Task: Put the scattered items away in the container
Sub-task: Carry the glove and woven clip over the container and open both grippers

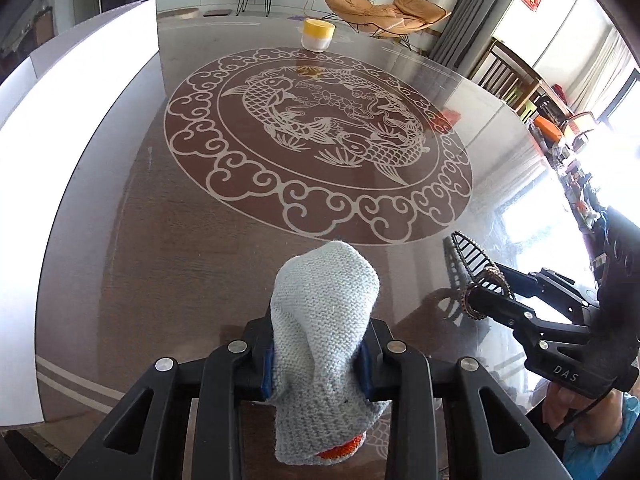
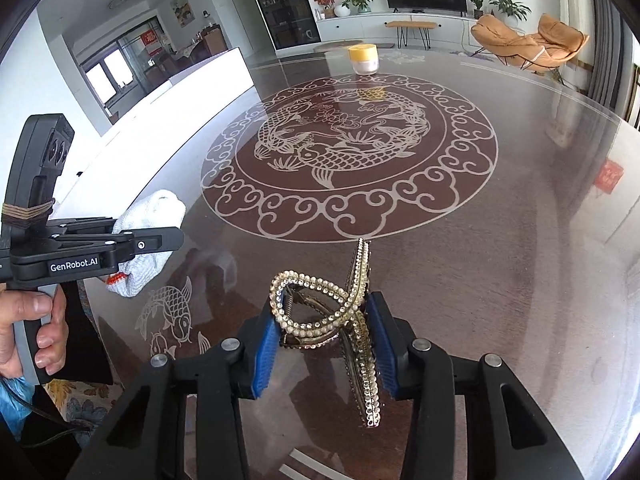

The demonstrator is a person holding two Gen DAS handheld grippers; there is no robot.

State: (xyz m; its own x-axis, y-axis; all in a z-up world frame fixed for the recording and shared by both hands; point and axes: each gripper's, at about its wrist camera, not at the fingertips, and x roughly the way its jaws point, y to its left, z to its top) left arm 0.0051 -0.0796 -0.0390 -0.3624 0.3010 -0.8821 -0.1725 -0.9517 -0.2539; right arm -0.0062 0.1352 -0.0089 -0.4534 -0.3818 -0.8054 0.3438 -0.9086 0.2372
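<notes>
My left gripper (image 1: 316, 364) is shut on a pale grey-blue knitted sock (image 1: 324, 320) with an orange trim, held above the near edge of the table. It also shows at the left of the right wrist view (image 2: 148, 240). My right gripper (image 2: 326, 340) is shut on a rhinestone hair claw clip (image 2: 340, 320), held above the table; the clip also shows in the left wrist view (image 1: 476, 272). A small yellow-and-white container (image 1: 318, 34) stands at the far side of the table, also seen in the right wrist view (image 2: 363, 58).
The round glass-topped table (image 1: 160, 240) has a fish-and-cloud medallion (image 1: 316, 144) in its middle. A white counter (image 1: 80, 92) runs along the left. Chairs (image 1: 384, 12) and a TV stand lie beyond the far edge.
</notes>
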